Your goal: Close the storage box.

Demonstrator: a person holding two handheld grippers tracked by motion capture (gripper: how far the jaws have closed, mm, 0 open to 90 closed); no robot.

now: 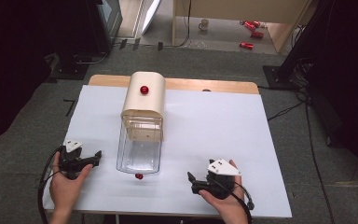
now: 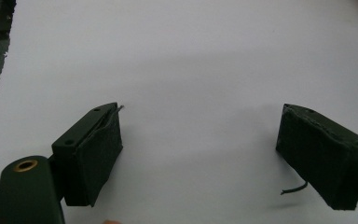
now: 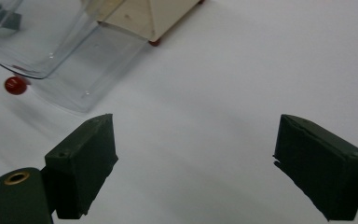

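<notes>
White-topped desk [image 1: 223,140]: plain white sheet, light wood edge at the far side
Rounded box [image 1: 144,95]: pale cream, unpatterned
Round knob on the box [image 1: 144,89]: glossy red
Clear plastic drawer [image 1: 140,149]: colourless
Small ball [image 1: 139,176]: red
Left gripper [image 2: 200,154]: black jaws
Right gripper [image 3: 196,163]: black jaws
Floor [image 1: 28,116]: grey

Grey carpet floor [image 1: 23,135], dark surroundings

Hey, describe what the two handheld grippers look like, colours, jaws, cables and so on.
Both are black. The left gripper and right gripper each carry a pale grey three-cornered plate on top and trail a black cable. Each has two blocky black jaws with padded inner faces, plus a brass-ringed hole near the base.
</notes>
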